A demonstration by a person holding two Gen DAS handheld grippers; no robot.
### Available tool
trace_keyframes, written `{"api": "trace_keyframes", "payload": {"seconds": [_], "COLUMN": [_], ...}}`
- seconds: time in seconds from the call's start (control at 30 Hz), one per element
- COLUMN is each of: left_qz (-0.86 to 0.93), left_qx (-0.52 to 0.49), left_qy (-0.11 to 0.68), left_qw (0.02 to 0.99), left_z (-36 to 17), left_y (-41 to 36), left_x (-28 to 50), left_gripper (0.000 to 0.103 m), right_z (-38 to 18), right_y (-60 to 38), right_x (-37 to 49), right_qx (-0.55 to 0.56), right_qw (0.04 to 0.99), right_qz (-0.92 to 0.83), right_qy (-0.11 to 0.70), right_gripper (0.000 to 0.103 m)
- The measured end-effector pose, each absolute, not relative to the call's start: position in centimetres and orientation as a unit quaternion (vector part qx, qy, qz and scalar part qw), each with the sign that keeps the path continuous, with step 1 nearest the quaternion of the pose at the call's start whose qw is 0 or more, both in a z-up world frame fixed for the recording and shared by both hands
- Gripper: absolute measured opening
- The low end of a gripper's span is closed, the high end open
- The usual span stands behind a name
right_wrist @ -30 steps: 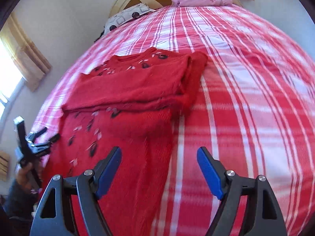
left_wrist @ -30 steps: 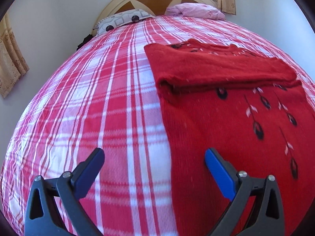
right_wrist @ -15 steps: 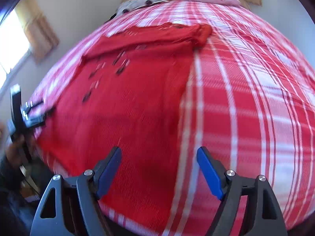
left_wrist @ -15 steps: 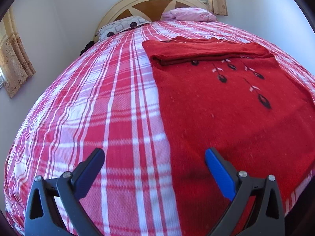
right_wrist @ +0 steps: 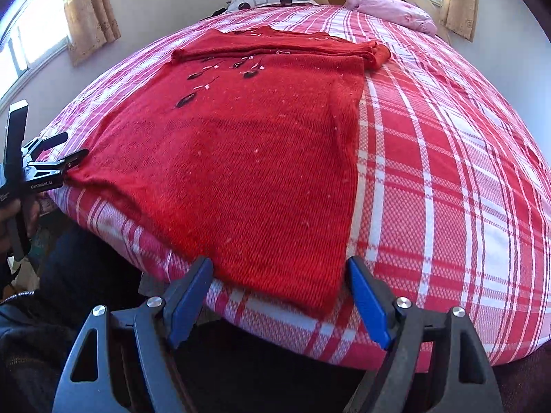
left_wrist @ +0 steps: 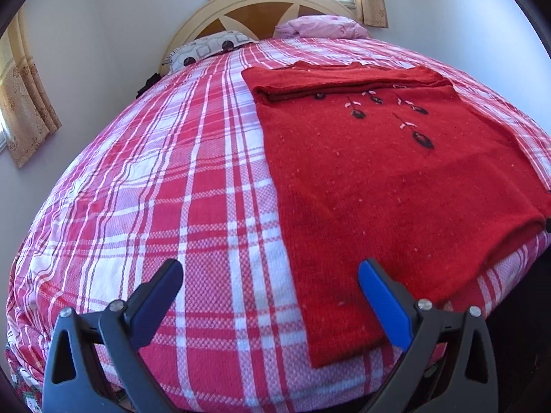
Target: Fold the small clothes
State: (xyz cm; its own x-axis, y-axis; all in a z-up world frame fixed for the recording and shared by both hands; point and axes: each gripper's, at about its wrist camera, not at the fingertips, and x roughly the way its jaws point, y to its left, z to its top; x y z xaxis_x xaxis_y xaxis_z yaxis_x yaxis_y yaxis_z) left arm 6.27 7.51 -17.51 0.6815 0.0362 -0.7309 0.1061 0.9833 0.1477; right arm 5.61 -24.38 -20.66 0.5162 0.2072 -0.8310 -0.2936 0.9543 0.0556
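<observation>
- Two grippers sit at the foot edge of the bed (left_wrist: 193,186), one at each near corner of a red sweater (right_wrist: 248,158) spread flat on the checked cover.
- The sweater's long axis runs from the foot edge toward the headboard (left_wrist: 261,3); its far end is already folded over into a thick band lying across the bed.
- The right gripper (right_wrist: 279,296) has its jaws wide apart with nothing between the pads; the sweater's near right corner lies just ahead of it, right at the foot edge, between the lines of the two fingers.
- The left gripper (left_wrist: 270,296) is likewise spread and holding nothing in its own view; the sweater's near left corner lies just ahead of its right finger, so the cloth is off toward that side rather than centred.
- In the right wrist view the left gripper (right_wrist: 58,161) shows at the sweater's left hem, fingertips close to the cloth; whether they touch it I cannot tell.
- My judgement: the right gripper is better lined up with its corner, while the left needs a small shift toward the cloth.
- The coming move likely pinches both near corners and carries them along the long axis toward the folded band.
</observation>
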Motion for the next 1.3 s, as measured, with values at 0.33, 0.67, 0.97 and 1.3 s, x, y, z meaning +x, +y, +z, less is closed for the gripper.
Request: {"api": "trace_keyframes", "payload": {"seconds": [0.33,0.67,0.97,1.3], "left_qz": [-0.029,-0.059,-0.092,-0.121], "left_qx": [0.061,0.003,-0.001,-0.055], "left_qy": [0.419,0.436,0.441,0.449], "left_qw": [0.905,0.898,0.893,0.883], "left_z": [-18.0,-18.6,-17.8,-17.6], "left_y": [7.8,8.7,8.5,9.4], "left_x": [6.3,6.4,5.9,5.6], "left_gripper": [0.103,0.103,0.077,0.074], "right_z": [-19.7,-20.7,-21.1,-21.5], "right_y": [-29.1,-28.9,-29.4,-29.9], "right_x": [6.1,5.9,5.7,5.5], "right_qx": [0.136,0.164,0.183,0.212], "right_qw": [0.878,0.867,0.862,0.852], "right_qz": [0.163,0.178,0.179,0.197], "right_qy": [0.429,0.435,0.438,0.436], "right_gripper": [0.064,0.049,0.04,0.04]}}
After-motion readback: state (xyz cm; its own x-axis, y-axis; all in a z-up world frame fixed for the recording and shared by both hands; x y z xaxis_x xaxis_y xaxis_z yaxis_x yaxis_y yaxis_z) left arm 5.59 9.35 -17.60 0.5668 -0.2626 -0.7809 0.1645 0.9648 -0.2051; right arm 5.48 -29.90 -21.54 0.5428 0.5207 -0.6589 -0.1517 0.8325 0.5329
